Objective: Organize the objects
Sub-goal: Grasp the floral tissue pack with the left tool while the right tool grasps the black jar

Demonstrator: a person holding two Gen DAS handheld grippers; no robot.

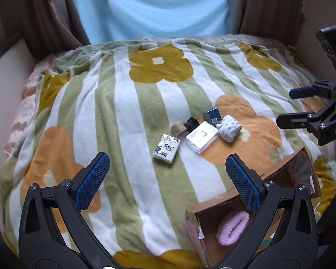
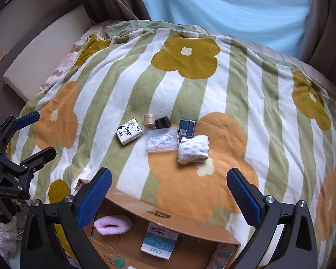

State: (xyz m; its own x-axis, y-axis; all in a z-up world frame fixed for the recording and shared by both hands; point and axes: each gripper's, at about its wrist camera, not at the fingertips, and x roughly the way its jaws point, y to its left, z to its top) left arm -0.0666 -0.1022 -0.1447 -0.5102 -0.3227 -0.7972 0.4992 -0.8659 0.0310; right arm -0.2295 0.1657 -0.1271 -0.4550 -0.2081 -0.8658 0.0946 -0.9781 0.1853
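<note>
Several small items lie together on the striped flower blanket (image 1: 123, 103): a black-and-white tissue pack (image 1: 166, 149) (image 2: 128, 131), a beige roll (image 1: 178, 129) (image 2: 149, 120), a black roll (image 1: 191, 123) (image 2: 162, 122), a clear plastic case (image 1: 202, 136) (image 2: 162, 139), a dark blue box (image 1: 213, 116) (image 2: 186, 127) and a folded patterned white cloth (image 1: 229, 128) (image 2: 193, 149). An open cardboard box (image 1: 235, 199) (image 2: 168, 215) holds a pink fluffy item (image 1: 233, 227) (image 2: 113, 224) and a blue-white packet (image 2: 160, 243). My left gripper (image 1: 168, 181) (image 2: 34, 134) is open and empty. My right gripper (image 2: 169, 192) (image 1: 286, 106) is open and empty above the box.
A light blue curtain (image 1: 150, 6) flanked by brown drapes hangs behind the bed. A cream cushion (image 2: 44, 62) lies along the bed's left side. A hand in a fluffy white sleeve (image 2: 2, 228) holds the left gripper.
</note>
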